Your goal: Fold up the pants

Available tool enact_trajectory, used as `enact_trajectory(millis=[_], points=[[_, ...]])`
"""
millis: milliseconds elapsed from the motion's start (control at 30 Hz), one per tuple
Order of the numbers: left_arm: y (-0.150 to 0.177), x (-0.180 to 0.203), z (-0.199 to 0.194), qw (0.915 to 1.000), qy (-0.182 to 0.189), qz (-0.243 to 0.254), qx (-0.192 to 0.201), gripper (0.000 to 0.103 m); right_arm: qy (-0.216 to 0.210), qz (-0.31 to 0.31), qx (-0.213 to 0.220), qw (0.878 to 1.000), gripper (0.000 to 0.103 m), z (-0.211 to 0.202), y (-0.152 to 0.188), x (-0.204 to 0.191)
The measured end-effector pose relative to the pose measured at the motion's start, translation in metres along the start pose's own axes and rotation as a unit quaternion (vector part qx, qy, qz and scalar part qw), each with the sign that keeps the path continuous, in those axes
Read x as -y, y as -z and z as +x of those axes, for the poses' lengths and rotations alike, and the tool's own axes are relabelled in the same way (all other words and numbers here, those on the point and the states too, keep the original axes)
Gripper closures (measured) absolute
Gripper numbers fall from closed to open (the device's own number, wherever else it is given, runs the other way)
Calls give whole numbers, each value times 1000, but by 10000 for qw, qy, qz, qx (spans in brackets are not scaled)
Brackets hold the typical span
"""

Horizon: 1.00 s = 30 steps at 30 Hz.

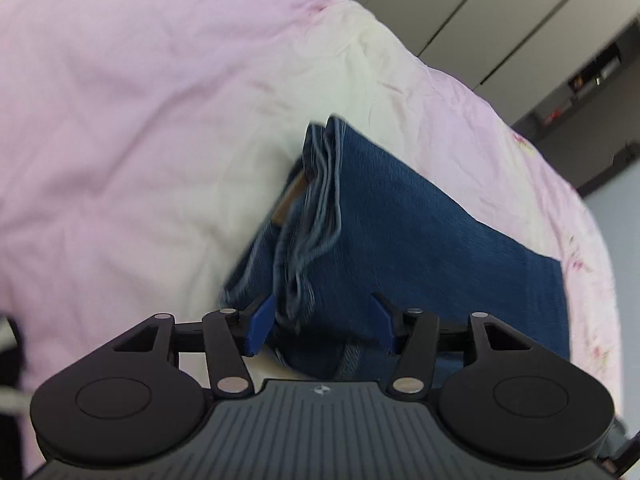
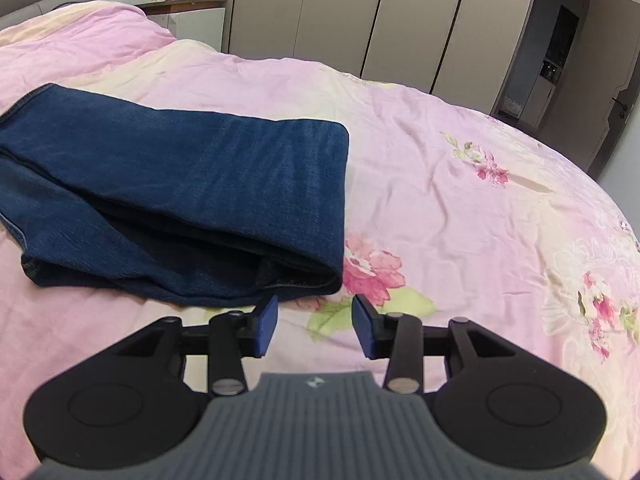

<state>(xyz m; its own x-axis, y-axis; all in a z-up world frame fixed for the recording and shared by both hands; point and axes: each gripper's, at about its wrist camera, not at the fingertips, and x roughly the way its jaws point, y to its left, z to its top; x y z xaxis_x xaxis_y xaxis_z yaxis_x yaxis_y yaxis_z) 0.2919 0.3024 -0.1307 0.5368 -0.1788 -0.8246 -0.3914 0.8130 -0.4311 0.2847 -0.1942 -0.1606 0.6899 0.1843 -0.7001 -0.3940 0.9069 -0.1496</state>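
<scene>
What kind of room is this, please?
Most likely a bedroom: the jeans lie on a bed with a pink floral quilt, tall wardrobe doors stand behind it, and a bedside shelf holds bottles.

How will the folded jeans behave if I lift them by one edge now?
The jeans would probably sag and unfold: the layers lie loose, with a gap at the fold. The stacked denim looks thick, so likely heavy for its size. On the soft quilt, pushing may bunch them.
</scene>
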Motion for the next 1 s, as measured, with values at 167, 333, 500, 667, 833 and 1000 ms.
enact_trajectory(millis=[167,333,500,667,833,1000], points=[[13,-14,19,9984,-57,-543,139,41,-113,-82,76,9999,65,-5,0,-9],[11,-17,21,9972,-137,-597,437,89,-91,-152,80,9998,63,-4,-1,-12],[5,29,-21,9908,-173,661,1172,91,12,-223,41,9997,63,0,-7,0],[-8,29,1,9904,-623,882,862,92,-44,125,188,9997,70,11,-32,13],[13,4,33,9924,-764,772,575,92,-161,215,151,9995,79,41,-49,4],[21,1,46,9922,-822,793,501,92,-202,113,-477,9986,79,85,-26,3]])
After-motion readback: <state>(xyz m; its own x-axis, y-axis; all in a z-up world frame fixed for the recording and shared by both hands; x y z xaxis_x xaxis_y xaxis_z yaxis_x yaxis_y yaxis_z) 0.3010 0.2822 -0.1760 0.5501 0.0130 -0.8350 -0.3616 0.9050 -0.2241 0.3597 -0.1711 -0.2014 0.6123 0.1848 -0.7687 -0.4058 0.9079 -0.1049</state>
